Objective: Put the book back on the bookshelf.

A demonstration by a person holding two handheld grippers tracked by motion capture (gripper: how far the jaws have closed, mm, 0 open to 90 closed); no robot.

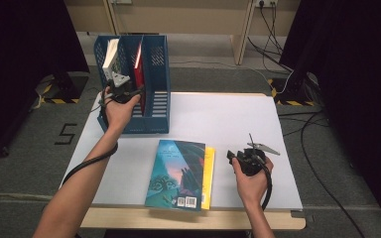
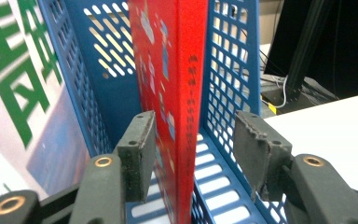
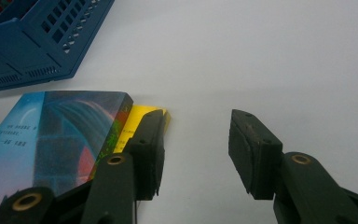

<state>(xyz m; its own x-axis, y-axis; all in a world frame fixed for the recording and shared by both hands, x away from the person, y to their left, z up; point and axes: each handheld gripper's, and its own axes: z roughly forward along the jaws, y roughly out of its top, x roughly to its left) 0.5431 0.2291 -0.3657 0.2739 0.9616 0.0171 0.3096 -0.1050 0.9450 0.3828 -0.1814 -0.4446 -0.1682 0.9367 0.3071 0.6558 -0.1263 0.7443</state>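
Closest to the camera above the bench, two forearms reach in from the bottom edge, each holding a hand-held gripper. The right hand-held gripper (image 1: pixel 241 157) hovers low over the white bench (image 1: pixel 218 119) with its jaws spread apart and nothing between them. Just beside its left jaw lies a blue-covered book (image 3: pixel 42 135), flat on top of a yellow book (image 3: pixel 137 122) whose edge sticks out. The left hand-held gripper (image 2: pixel 193 149) is at the mouth of a blue file rack (image 2: pixel 228 70), its jaws apart on either side of the spine of an upright red book (image 2: pixel 172 93) standing in the rack's middle slot; the left jaw is close against the cover, the right jaw clear of it. A white book (image 1: pixel 111 53) stands in the slot to its left.
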